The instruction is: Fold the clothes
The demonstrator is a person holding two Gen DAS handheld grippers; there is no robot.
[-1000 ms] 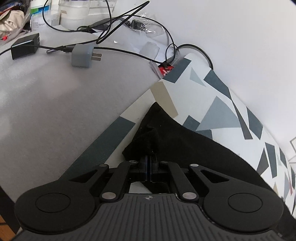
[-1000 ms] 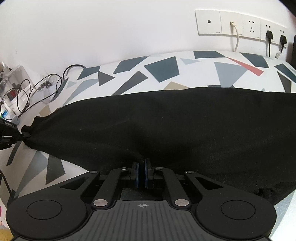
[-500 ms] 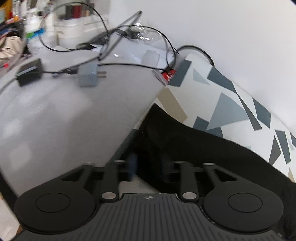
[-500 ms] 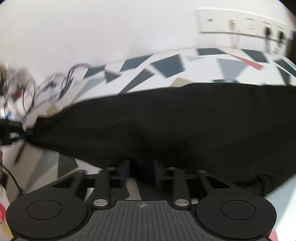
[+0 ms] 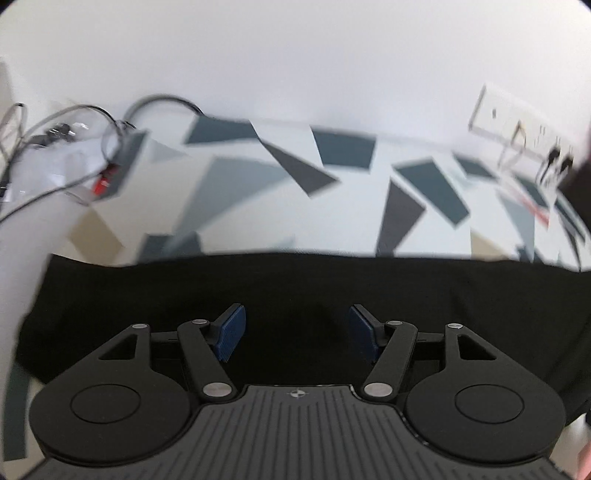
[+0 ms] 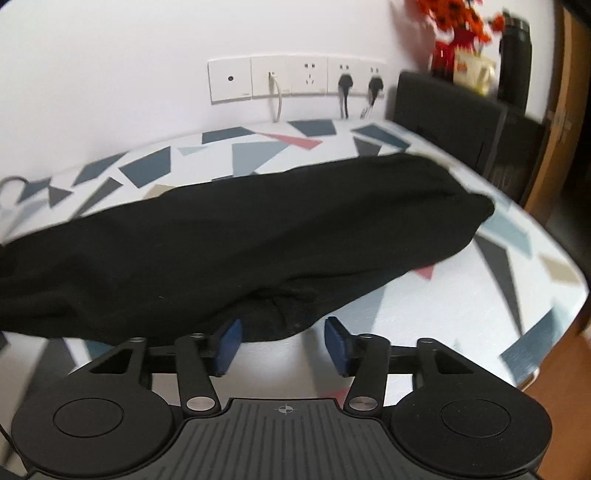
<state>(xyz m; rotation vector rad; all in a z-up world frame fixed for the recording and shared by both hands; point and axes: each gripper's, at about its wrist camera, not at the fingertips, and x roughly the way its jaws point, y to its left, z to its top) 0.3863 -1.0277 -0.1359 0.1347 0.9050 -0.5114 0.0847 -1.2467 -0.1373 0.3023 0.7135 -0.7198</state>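
Note:
A black garment (image 6: 236, 236) lies folded into a long band across the table with the geometric-pattern cloth (image 6: 491, 295). In the left wrist view the same black garment (image 5: 295, 284) fills the lower half under my left gripper (image 5: 295, 332). Its jaws are opening, blue pads (image 5: 229, 333) wide apart and pressing on nothing. My right gripper (image 6: 282, 345) hovers at the garment's near edge. Its jaws are opening too; a fold of the cloth lies just ahead between the pads (image 6: 338, 345), untouched.
Wall sockets (image 6: 295, 79) with plugged cables run along the back wall. A black box (image 6: 450, 114) and red flowers (image 6: 458, 26) stand at the far right. Cables (image 5: 74, 147) and a small red-tipped part (image 5: 105, 181) lie at the table's left end. The table edge (image 6: 546, 354) curves near right.
Both grippers went from shut on the garment's edge to open, letting it drop. The left gripper swung right to face along the table; the right view turned toward the table's right end.

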